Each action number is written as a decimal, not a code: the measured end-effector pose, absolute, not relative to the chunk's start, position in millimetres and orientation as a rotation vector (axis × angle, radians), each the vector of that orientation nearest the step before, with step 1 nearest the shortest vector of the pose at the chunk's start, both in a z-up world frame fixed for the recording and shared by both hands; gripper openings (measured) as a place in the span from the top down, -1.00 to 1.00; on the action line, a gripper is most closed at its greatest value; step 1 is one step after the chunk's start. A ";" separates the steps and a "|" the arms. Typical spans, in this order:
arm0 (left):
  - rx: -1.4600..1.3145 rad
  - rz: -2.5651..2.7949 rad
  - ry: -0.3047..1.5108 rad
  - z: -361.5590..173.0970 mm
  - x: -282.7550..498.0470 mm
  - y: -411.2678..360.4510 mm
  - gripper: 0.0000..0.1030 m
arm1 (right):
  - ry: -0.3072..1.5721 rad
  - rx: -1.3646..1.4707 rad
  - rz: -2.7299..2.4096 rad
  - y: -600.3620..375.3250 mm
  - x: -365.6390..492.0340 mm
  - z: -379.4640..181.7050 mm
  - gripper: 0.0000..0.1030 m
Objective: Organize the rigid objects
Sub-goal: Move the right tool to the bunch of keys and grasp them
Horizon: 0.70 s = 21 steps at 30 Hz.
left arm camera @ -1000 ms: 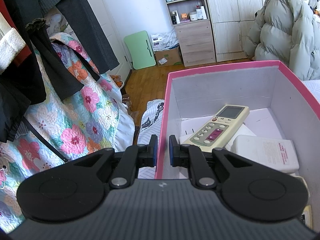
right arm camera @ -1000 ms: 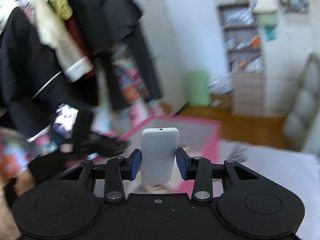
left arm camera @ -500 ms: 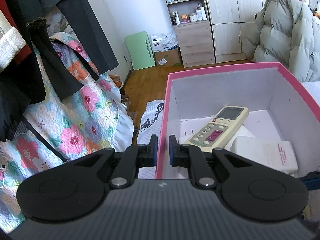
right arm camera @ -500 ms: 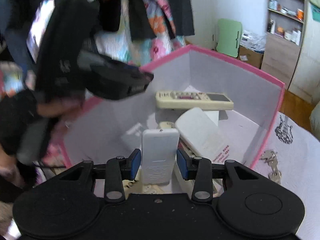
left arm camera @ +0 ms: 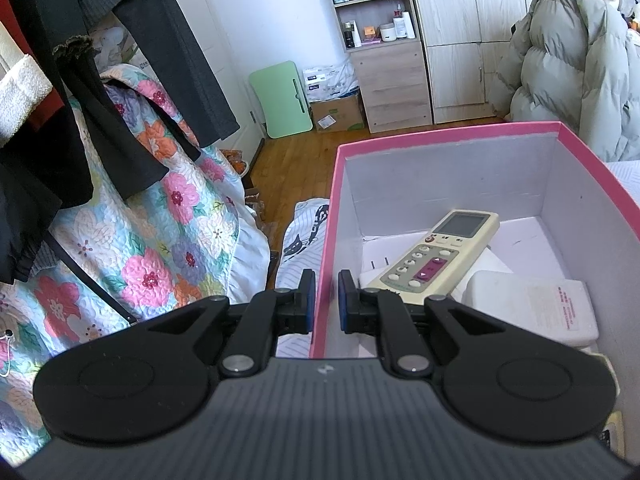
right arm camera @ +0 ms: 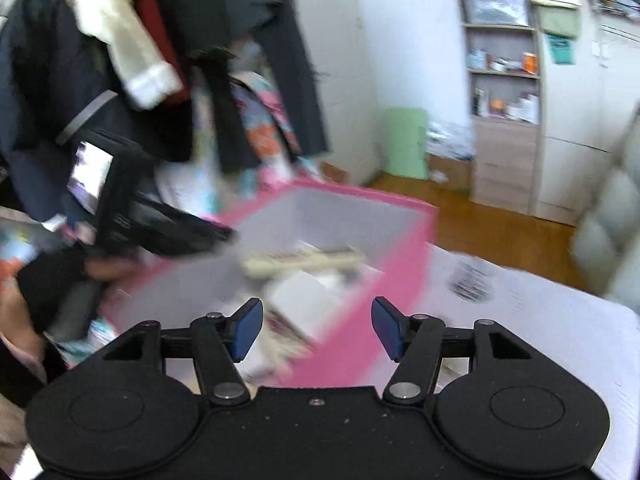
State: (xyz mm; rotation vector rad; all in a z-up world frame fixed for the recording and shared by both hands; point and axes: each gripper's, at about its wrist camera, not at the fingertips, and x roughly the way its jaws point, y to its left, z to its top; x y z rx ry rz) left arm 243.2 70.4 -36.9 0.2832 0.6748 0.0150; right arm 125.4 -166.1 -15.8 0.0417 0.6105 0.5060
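Observation:
My left gripper (left arm camera: 325, 302) is shut on the left wall of a pink box (left arm camera: 440, 134) with a white inside. A cream remote control (left arm camera: 440, 258) and a white block (left arm camera: 528, 304) lie in the box. In the blurred right wrist view my right gripper (right arm camera: 316, 326) hovers above the box's (right arm camera: 360, 200) near corner, its jaws opening with nothing between them. Below and beyond it I make out the remote (right arm camera: 304, 260) and a white item (right arm camera: 308, 300) inside. The left gripper's body (right arm camera: 160, 232) and the person's hand (right arm camera: 52, 280) show at the left.
Dark clothes (left arm camera: 60, 100) hang at the left over a floral quilt (left arm camera: 152, 248). A green board (left arm camera: 284, 98), a wooden shelf unit (left arm camera: 384, 64) and a padded jacket (left arm camera: 572, 72) stand beyond. The box rests on a white bed cover (right arm camera: 540, 340).
The right gripper carried a slim white device down into the box, let it go, then drew back with its jaws wider. The left gripper kept its hold on the box wall.

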 end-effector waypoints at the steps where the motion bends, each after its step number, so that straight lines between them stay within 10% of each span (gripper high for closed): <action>1: 0.283 0.015 0.675 -36.9 243.2 70.6 0.79 | 0.633 0.040 0.476 -175.0 125.5 -21.1 -0.27; 21: 0.296 0.025 0.686 -36.4 243.1 72.4 0.78 | 0.743 0.004 0.298 -191.2 186.5 -111.3 -0.28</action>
